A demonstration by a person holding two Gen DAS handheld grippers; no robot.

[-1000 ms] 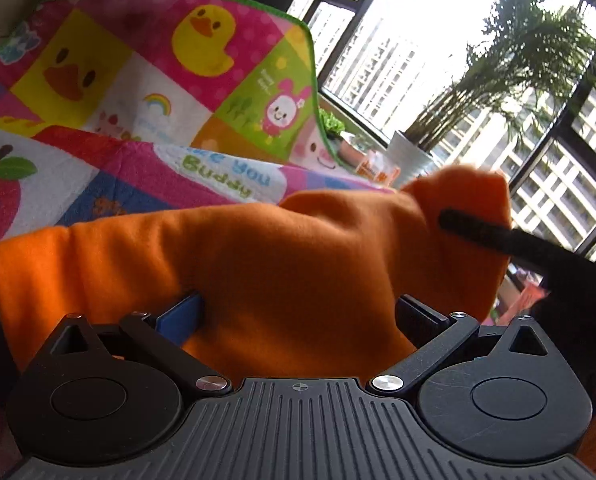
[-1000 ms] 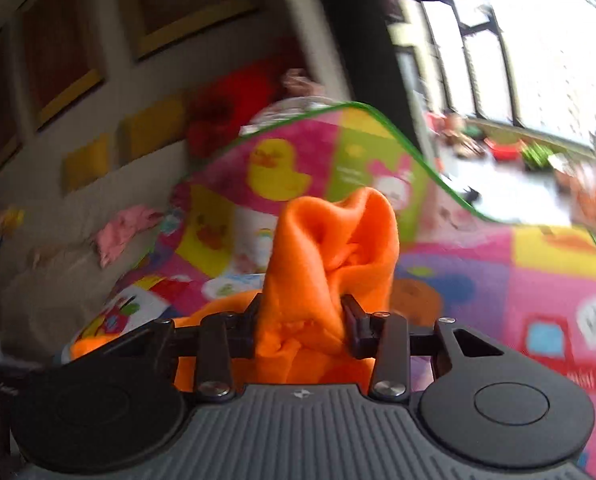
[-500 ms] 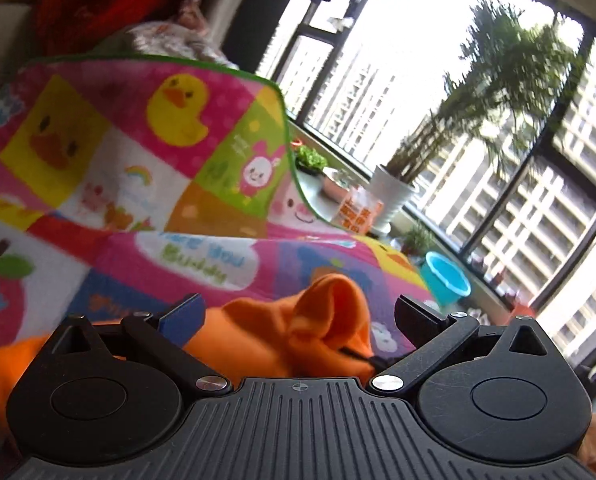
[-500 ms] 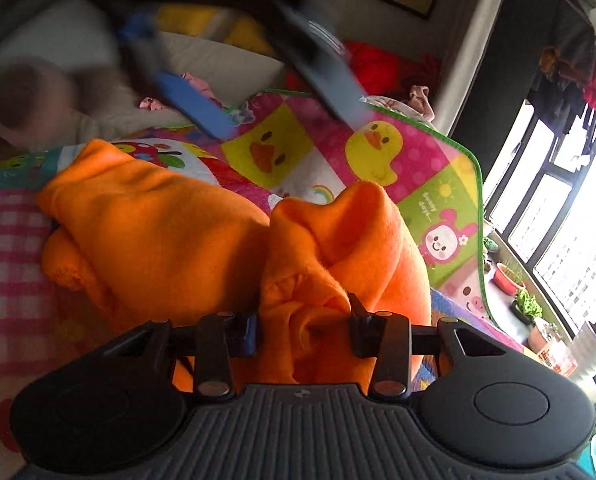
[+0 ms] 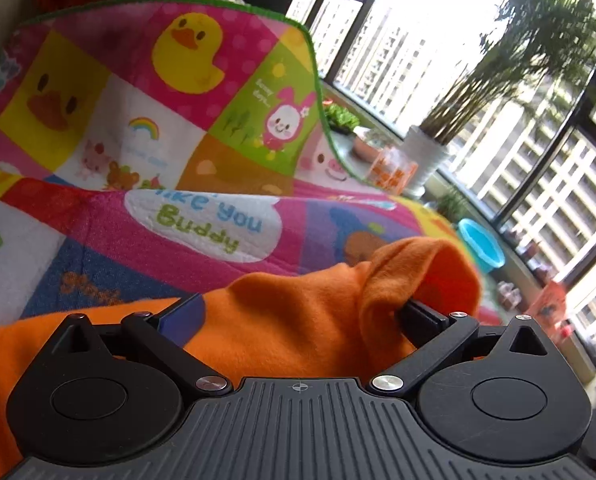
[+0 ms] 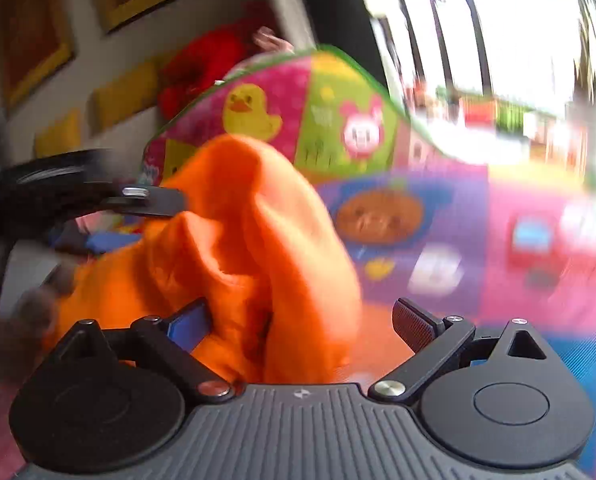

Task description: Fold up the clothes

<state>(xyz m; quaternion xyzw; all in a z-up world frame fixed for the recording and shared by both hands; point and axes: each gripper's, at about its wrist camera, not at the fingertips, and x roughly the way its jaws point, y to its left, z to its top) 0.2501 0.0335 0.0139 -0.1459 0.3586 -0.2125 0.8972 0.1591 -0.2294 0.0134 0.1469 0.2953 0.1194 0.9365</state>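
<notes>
Right claw (image 6: 302,320) has released the orange garment (image 6: 250,248) | left claw (image 5: 298,316) also spread wide | cloth bunched between both, long axis leftward.

My orange garment (image 5: 298,328) lies bunched on the cartoon-patterned blanket (image 5: 218,148), well in from its green-trimmed far edge.

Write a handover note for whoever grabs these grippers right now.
Left gripper: open, orange garment bunched between its fingers, not clamped.
Right gripper: open, fabric standing loose between its fingers.
The garment lies crumpled on the cartoon blanket.
Done: no neat fold visible yet.
Left: regrip an edge, spread it flat, fold.
</notes>
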